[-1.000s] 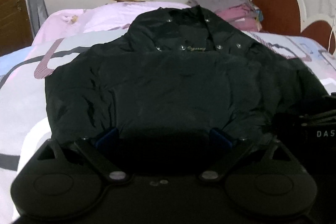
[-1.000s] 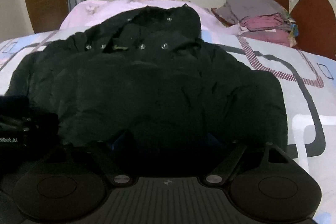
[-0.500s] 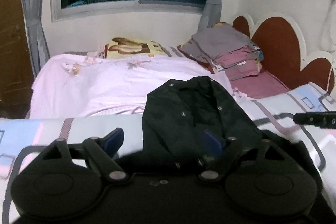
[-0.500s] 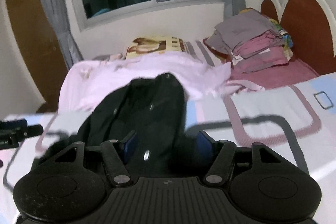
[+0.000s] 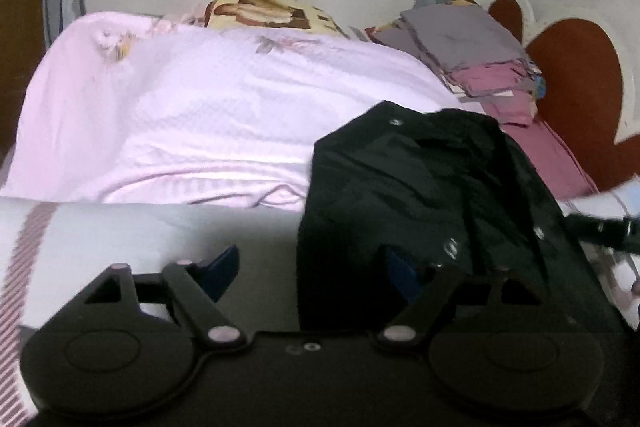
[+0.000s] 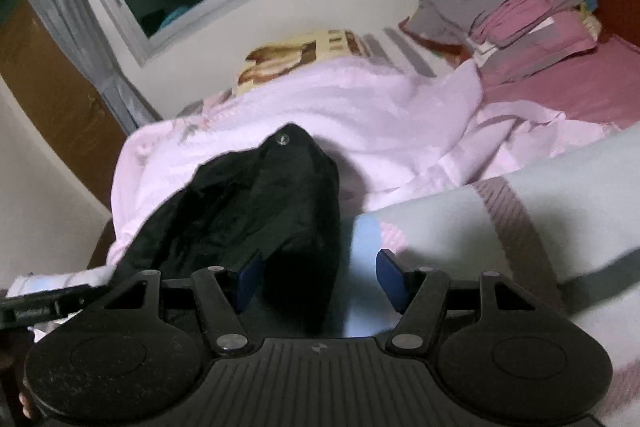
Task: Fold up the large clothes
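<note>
A black padded jacket (image 5: 420, 195) with metal snaps lies on the bed, its hood end toward the pink blanket. In the left wrist view it fills the right half. My left gripper (image 5: 312, 271) is open; its right blue pad (image 5: 400, 273) sits against the jacket's edge, the left pad over bare sheet. In the right wrist view the jacket (image 6: 256, 211) lies at centre left. My right gripper (image 6: 316, 279) is open, its left pad (image 6: 248, 279) at the jacket's edge. The other gripper shows as a dark bar at the far right (image 5: 600, 231) and far left (image 6: 40, 307).
A pink blanket (image 5: 200, 115) is bunched behind the jacket. A stack of folded grey and pink clothes (image 5: 480, 59) sits by the brown headboard (image 5: 576, 99). The patterned bedsheet (image 6: 520, 227) lies under both grippers. A window and curtains are on the far wall.
A second ago the jacket lay spread wide under both grippers. Both grippers have since moved forward toward the hood end, and the jacket now looks narrower, bunched between them.
</note>
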Demonstrator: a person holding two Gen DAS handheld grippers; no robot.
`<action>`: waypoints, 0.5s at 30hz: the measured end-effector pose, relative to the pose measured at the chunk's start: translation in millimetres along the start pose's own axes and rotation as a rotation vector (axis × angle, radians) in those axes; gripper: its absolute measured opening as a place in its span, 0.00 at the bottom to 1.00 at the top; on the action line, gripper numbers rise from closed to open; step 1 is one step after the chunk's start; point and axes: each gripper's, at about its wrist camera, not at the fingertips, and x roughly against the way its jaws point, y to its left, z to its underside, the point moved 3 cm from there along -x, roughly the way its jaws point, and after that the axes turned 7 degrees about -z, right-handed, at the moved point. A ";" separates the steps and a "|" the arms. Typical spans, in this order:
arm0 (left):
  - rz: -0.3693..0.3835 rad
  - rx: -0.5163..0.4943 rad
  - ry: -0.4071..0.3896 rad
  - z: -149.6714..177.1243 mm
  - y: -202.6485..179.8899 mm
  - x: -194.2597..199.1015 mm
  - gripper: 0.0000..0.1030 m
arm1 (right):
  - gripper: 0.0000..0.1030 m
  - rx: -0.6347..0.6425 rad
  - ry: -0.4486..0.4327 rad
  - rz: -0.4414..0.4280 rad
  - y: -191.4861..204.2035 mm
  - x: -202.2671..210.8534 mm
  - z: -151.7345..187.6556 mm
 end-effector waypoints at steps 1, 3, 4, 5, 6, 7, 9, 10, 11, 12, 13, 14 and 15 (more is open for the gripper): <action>0.007 0.011 0.005 -1.7 0.0 -5.5 0.73 | 0.61 -0.006 0.009 -0.004 -2.9 -6.3 -0.9; 0.025 0.030 0.021 -5.7 -0.8 -14.0 0.73 | 0.61 -0.007 0.010 -0.010 -7.7 -16.3 -4.3; 0.034 0.040 0.038 -7.6 -0.4 -19.0 0.74 | 0.61 -0.010 0.013 -0.019 -10.1 -20.6 -5.9; 0.043 0.049 0.055 -10.1 0.7 -24.2 0.75 | 0.61 -0.010 0.016 -0.028 -12.3 -24.6 -7.2; 0.058 0.067 0.067 -12.9 2.2 -29.3 0.75 | 0.61 -0.008 0.019 -0.037 -13.6 -28.4 -7.9; 0.069 0.077 0.075 -15.5 2.1 -33.3 0.75 | 0.61 -0.007 0.019 -0.045 -14.6 -33.8 -9.3; 0.098 0.084 0.090 -19.9 0.8 -40.7 0.67 | 0.61 -0.006 0.017 -0.071 -15.1 -36.0 -8.9; 0.122 0.064 0.095 -20.9 -3.8 -42.9 0.31 | 0.29 0.003 0.021 -0.099 -13.4 -36.3 -8.4; 0.166 0.049 0.104 -20.8 -9.4 -43.1 0.12 | 0.15 -0.001 0.042 -0.135 -11.6 -37.4 -7.6; 0.160 0.041 0.086 -21.4 -14.4 -38.6 0.09 | 0.13 0.013 0.029 -0.127 -7.2 -35.2 -8.7; 0.152 0.021 0.065 -21.8 -19.3 -33.2 0.06 | 0.08 0.026 0.016 -0.127 -3.7 -31.9 -10.8; 0.147 0.007 0.037 -21.4 -23.1 -25.3 0.05 | 0.07 0.040 -0.006 -0.124 1.5 -23.1 -12.5; 0.149 0.004 0.011 -21.1 -24.8 -15.6 0.05 | 0.06 0.058 -0.028 -0.117 6.6 -13.5 -14.9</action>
